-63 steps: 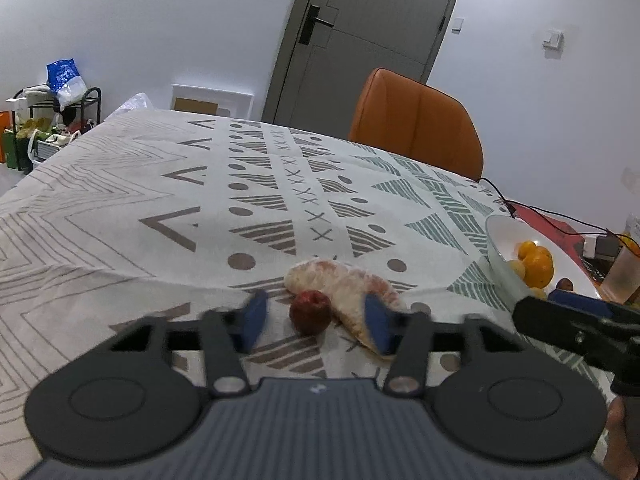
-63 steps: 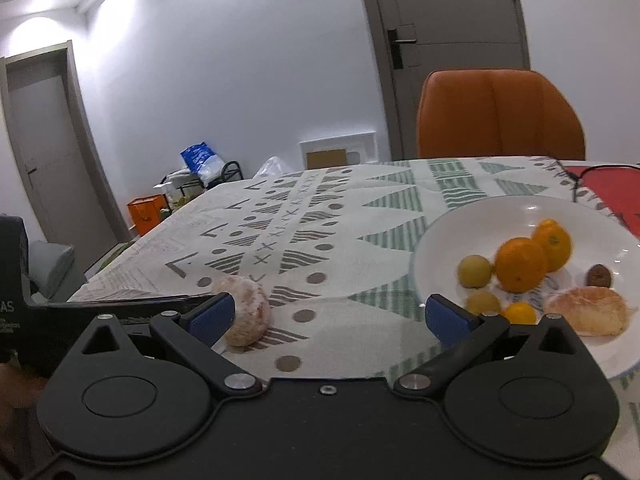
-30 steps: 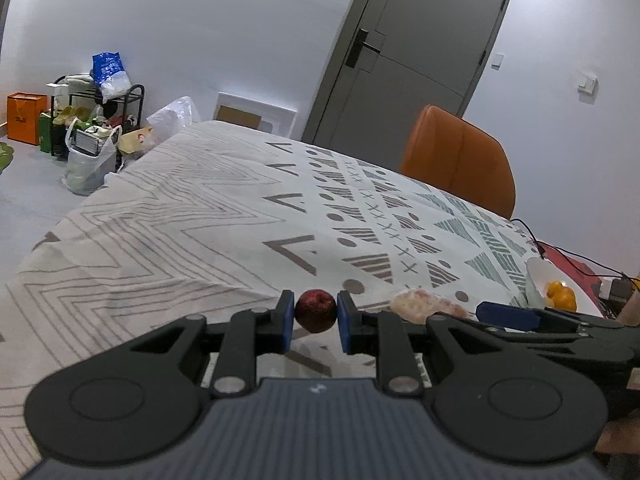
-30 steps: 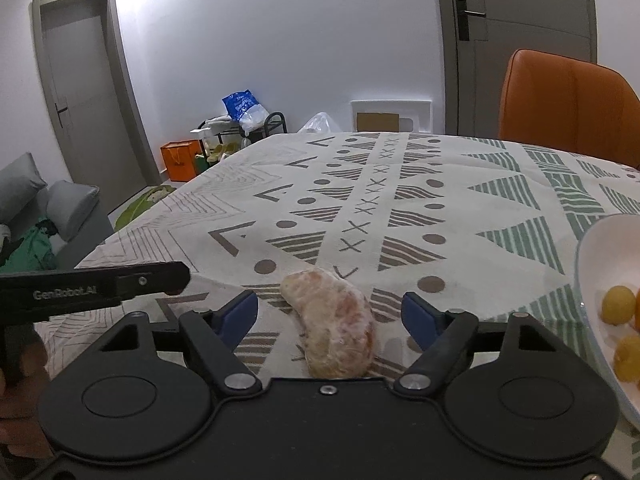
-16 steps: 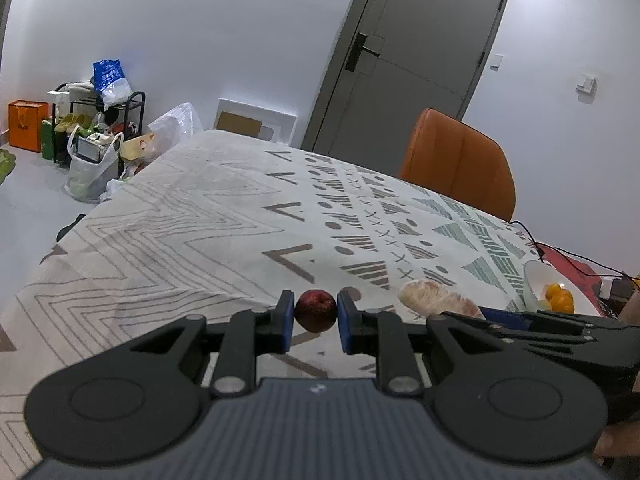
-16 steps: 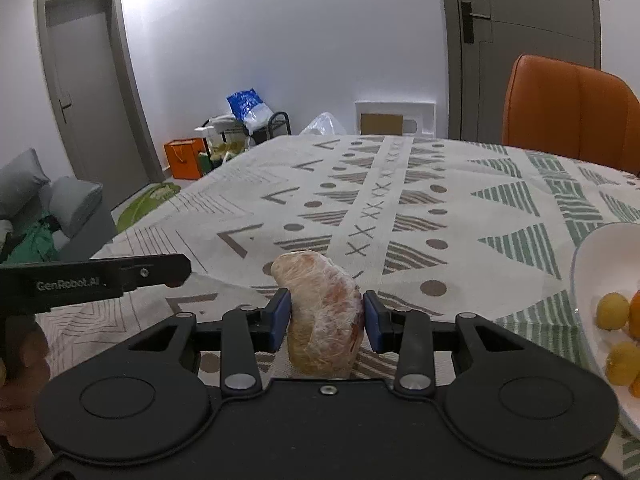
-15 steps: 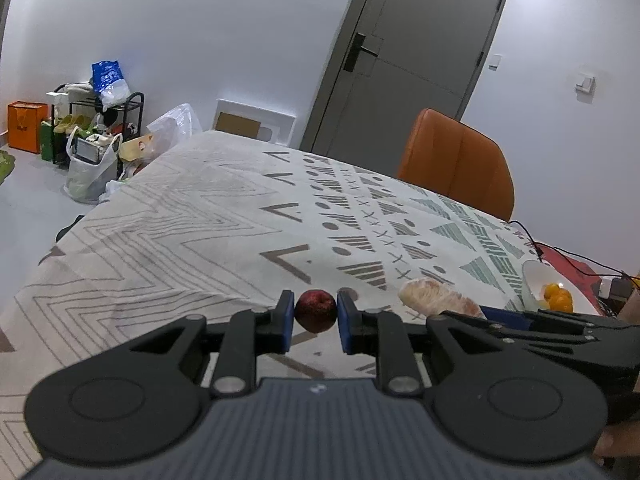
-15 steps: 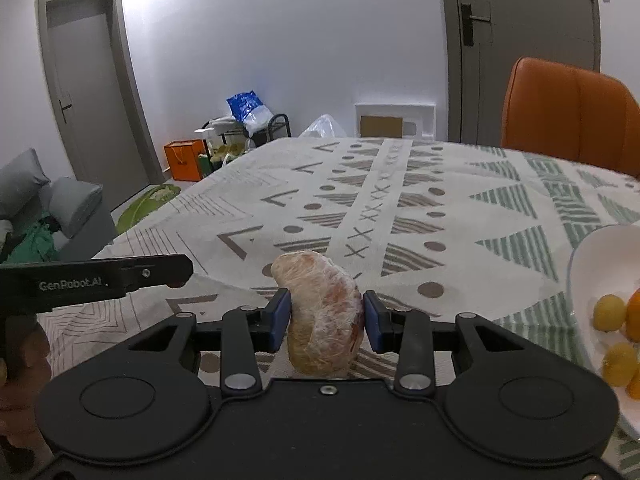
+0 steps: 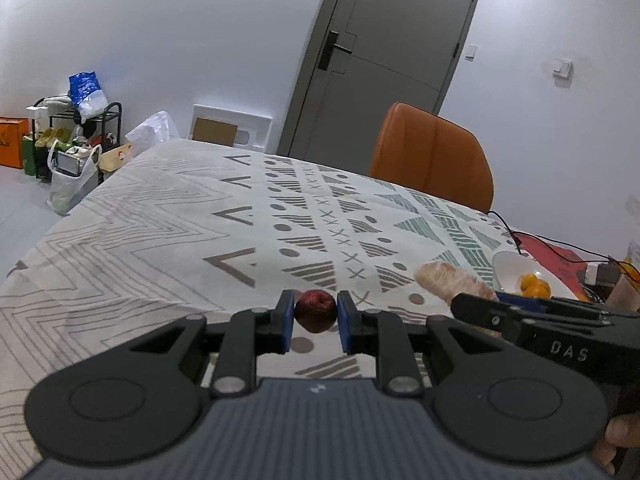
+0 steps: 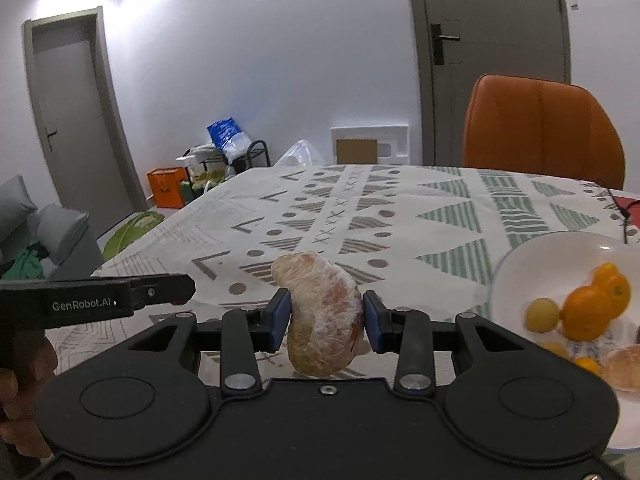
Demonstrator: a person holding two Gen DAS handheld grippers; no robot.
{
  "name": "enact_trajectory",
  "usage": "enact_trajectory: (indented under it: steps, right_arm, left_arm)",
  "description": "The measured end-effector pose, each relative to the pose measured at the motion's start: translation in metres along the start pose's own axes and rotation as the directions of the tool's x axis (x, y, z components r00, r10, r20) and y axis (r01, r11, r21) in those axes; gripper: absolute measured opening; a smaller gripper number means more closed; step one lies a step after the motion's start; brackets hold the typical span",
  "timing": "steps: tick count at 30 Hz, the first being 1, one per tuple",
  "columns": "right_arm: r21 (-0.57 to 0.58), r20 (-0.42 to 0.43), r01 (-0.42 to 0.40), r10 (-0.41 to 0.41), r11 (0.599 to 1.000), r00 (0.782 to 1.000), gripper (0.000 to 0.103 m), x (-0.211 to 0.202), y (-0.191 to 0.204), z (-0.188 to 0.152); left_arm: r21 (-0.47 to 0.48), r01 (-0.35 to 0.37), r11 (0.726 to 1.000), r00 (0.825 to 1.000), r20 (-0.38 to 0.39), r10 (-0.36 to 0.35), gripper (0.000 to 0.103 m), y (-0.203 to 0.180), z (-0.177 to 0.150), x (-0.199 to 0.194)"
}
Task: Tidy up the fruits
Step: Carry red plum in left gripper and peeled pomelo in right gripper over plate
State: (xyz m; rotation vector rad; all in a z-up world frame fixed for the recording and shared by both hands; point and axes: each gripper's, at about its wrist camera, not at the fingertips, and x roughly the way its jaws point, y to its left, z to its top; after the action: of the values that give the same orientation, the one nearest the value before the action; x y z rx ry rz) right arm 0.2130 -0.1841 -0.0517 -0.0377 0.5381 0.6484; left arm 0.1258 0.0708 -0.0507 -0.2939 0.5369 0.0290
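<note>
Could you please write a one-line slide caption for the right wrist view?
Right tongs grip a peeled citrus piece above the patterned tablecloth, with the white fruit bowl to the right.

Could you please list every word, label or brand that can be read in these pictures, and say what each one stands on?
"GenRobot.AI": white print on the side of the left tongs, seen from the right wrist.
"DAS": pale letters on the side of the right tongs, seen from the left wrist; possibly part of a longer word.
Blue bag on the rack: print too blurred to read.

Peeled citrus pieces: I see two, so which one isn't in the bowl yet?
The peeled segment pinched upright in the right gripper, above the patterned cloth. The other peeled piece lies in the white bowl beside the oranges.
</note>
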Motion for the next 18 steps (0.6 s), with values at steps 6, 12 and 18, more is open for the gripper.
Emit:
enact_trajectory:
  steps: [6, 12, 18]
  right_arm:
    - [0.031, 0.033, 0.036, -0.037, 0.999, 0.999, 0.037, -0.015, -0.019, 0.0]
    - [0.068, 0.052, 0.084, -0.087, 0.994, 0.995, 0.037, -0.03, -0.043, -0.003]
    - [0.104, 0.061, 0.123, -0.13, 0.987, 0.99, 0.037, -0.042, -0.066, -0.008]
  left_arm:
    - [0.023, 0.021, 1.0, 1.0, -0.003, -0.021, 0.021, -0.018, 0.0, 0.005]
    - [0.045, 0.053, 0.998, 0.999, -0.009, -0.053, 0.021, -0.039, -0.002, 0.011]
    - [0.067, 0.082, 0.994, 0.997, -0.016, -0.082, 0.021, -0.059, -0.004, 0.016]
